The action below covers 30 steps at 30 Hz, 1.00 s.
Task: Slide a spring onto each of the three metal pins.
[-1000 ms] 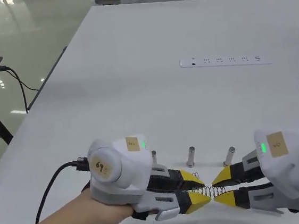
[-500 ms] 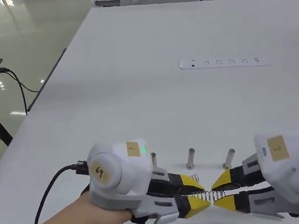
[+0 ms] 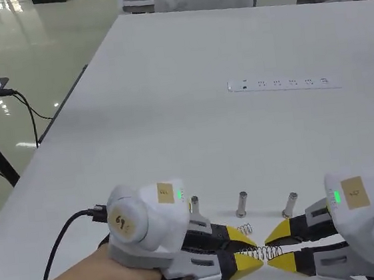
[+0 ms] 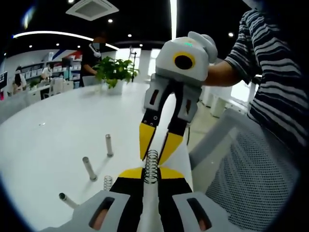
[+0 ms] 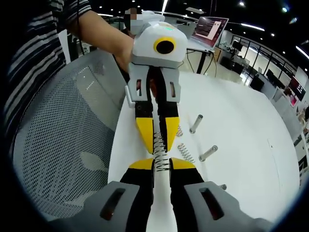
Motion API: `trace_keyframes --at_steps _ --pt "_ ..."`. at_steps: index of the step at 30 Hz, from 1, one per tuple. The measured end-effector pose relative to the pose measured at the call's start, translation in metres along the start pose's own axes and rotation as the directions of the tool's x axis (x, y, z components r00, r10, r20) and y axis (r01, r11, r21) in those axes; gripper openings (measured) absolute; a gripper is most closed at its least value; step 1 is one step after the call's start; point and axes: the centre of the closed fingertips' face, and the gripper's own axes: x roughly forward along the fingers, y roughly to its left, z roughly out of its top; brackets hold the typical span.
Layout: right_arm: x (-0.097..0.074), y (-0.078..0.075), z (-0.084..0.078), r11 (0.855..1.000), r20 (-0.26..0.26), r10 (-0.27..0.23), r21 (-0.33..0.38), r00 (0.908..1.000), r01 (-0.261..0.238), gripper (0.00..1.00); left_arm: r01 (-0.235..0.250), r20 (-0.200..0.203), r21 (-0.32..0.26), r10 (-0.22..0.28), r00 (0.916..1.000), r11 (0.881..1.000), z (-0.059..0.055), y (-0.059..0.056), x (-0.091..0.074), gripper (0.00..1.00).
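Spring in hand: the held spring point(image 3: 263, 253), a small wire coil, bridges the gap between the two grippers. In the head view it sits at 6 o'clock of the middle pin point(image 3: 242, 203) and is apart from every pin.
Left gripper: the left gripper point(image 3: 251, 250) is clenched on the coil's left end. In the left gripper view the coil runs up from between its yellow tips.
Right gripper: the right gripper point(image 3: 276, 247) is clenched on the other end, tip to tip with the left one.
Handling: judged very light, with thin springy wire. It will likely bow sideways, squash under a hard pinch, or flick away if it slips.
Where to hold: probably across the coils near one end, which leaves the far end's bore free to go over a pin top. One gripper would have to let go first.
Pins: the left pin point(image 3: 194, 204), middle pin and right pin point(image 3: 291, 204) stand in a row on the white workbench point(image 3: 171, 115), at 11, 12 and 1 o'clock of the held spring.
Holders and contents: the pins are the only receivers here. All three are bare, with no coil on any.
Spare coils: a loose spring point(image 3: 246, 228) lies flat at 11 o'clock of the held spring, near the middle pin. In the right gripper view a second loose spring point(image 5: 179, 130) lies just beside the left gripper.
Beyond: a power strip point(image 3: 276, 84) lies at 12 o'clock, well apart.
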Motion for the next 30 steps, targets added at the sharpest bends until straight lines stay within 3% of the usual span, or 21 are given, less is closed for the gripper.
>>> trace_keyframes --at_steps 7,30 --pt "-0.001 0.005 -0.011 1.000 -0.019 0.011 0.014 0.9998 -0.011 0.11 0.026 -0.015 0.035 -0.026 0.9996 0.999 0.000 -0.003 -0.001 0.02" --pt "-0.001 0.010 -0.012 0.999 0.021 0.004 0.034 0.9998 -0.005 0.07 0.076 -0.038 0.060 -0.074 0.9965 0.995 -0.003 -0.009 0.002 0.03"
